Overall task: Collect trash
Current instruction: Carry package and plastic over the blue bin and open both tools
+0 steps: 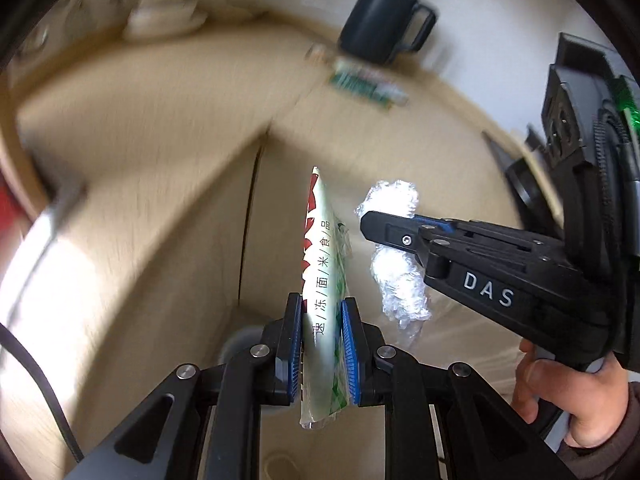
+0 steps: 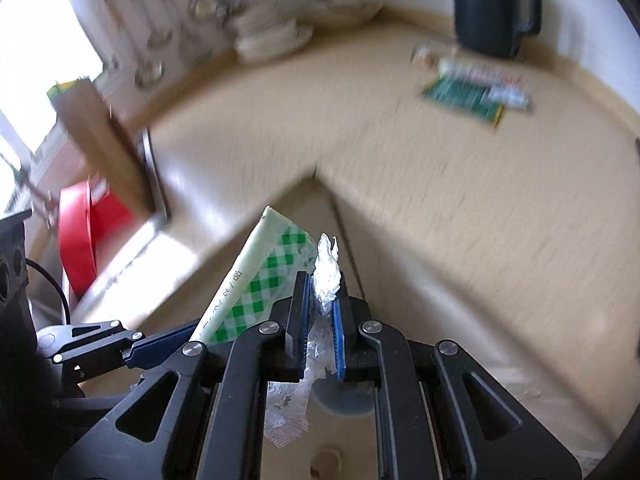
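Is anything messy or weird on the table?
Yes. Flat green wrappers lie loose on the wooden counter by the dark mug, looking like leftover litter. The left claw grips a food packet, the right claw crumpled clear plastic. Nothing looks spilled.

Beige L-shaped counter (motion-blurred), white wall, bright window.

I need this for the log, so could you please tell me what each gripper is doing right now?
Left gripper: closed on the green-and-white food wrapper.
Right gripper: closed on the crumpled clear plastic.
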